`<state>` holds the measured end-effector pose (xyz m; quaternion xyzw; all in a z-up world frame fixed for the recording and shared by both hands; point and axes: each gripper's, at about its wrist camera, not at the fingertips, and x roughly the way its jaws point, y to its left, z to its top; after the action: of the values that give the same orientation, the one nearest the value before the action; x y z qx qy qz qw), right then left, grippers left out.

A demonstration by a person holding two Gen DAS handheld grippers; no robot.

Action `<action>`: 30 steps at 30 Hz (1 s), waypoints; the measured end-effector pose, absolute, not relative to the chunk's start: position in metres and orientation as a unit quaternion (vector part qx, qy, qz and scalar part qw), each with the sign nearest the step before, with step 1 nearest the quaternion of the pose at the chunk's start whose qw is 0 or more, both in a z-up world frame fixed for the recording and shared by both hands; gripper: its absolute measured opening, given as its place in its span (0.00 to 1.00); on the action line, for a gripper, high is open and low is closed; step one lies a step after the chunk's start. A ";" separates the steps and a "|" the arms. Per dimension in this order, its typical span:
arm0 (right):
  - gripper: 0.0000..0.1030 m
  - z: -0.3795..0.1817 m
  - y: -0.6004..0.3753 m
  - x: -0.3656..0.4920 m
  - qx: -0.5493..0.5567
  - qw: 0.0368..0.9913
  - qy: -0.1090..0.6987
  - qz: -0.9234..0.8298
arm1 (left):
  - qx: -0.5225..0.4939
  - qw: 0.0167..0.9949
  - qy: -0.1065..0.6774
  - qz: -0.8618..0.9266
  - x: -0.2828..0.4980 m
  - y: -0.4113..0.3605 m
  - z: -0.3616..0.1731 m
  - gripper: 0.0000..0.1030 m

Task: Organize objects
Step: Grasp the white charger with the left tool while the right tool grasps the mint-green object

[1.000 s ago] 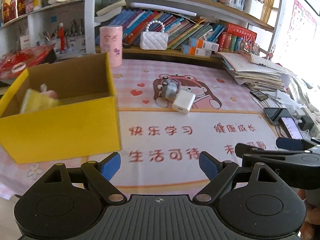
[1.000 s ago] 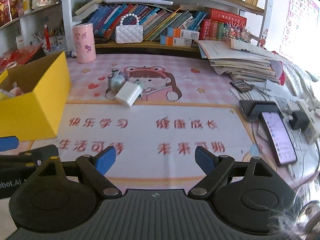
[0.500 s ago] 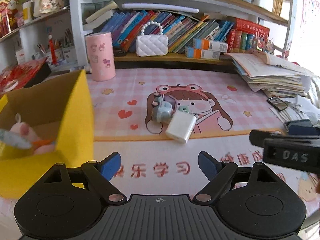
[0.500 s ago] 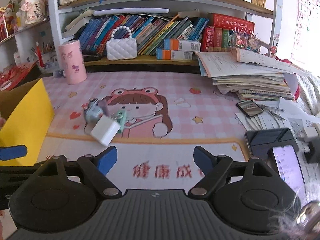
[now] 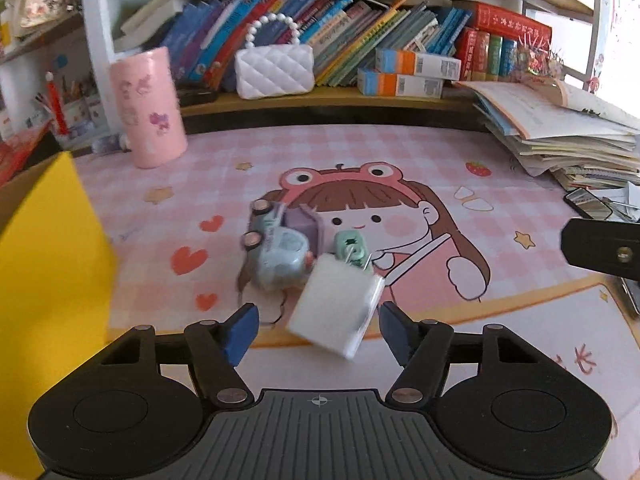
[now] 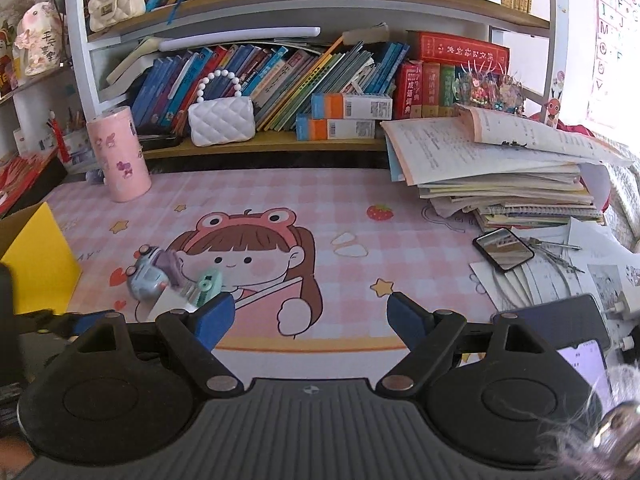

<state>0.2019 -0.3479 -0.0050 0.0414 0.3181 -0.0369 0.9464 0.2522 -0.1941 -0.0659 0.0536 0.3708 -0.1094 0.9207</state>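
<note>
A white charger block (image 5: 335,307) lies on the pink desk mat, between the tips of my open left gripper (image 5: 316,326). Behind it sit a pale blue toy car (image 5: 278,254) and a small mint-green item (image 5: 350,245). The same cluster shows in the right wrist view: the car (image 6: 146,276), the mint item (image 6: 206,286) and the charger (image 6: 170,304), partly hidden by my finger. My right gripper (image 6: 310,314) is open and empty over the mat, right of the cluster. A yellow box (image 5: 48,280) stands at the left.
A pink cylinder (image 5: 148,108) and a white quilted purse (image 5: 274,68) stand at the back by the bookshelf. A stack of papers and books (image 6: 508,172) fills the right side, with phones (image 6: 504,248) and cables beside it. The yellow box also shows at the left (image 6: 40,256).
Both grippers have moved forward toward the back of the desk. The left one has turned away from the yellow box and closed in on the charger, which now lies between its tips.
</note>
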 end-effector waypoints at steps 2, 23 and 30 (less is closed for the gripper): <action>0.81 -0.005 -0.350 0.205 0.042 0.946 0.319 -0.036 | 0.059 0.918 0.376 -0.110 0.261 -0.199 -0.072 0.57; 0.49 -0.065 -0.296 0.295 0.025 0.924 0.375 0.071 | -0.013 0.905 0.416 -0.091 0.188 -0.121 -0.040 0.40; 0.38 -0.082 -0.269 0.322 -0.015 0.914 0.399 0.072 | -0.058 0.910 0.403 -0.082 0.178 -0.102 -0.025 0.39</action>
<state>0.3220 -0.2686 -0.0817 -0.0153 0.3989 0.0722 0.9140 0.1785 -0.1016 -0.0250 -0.0584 0.4027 -0.0815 0.9098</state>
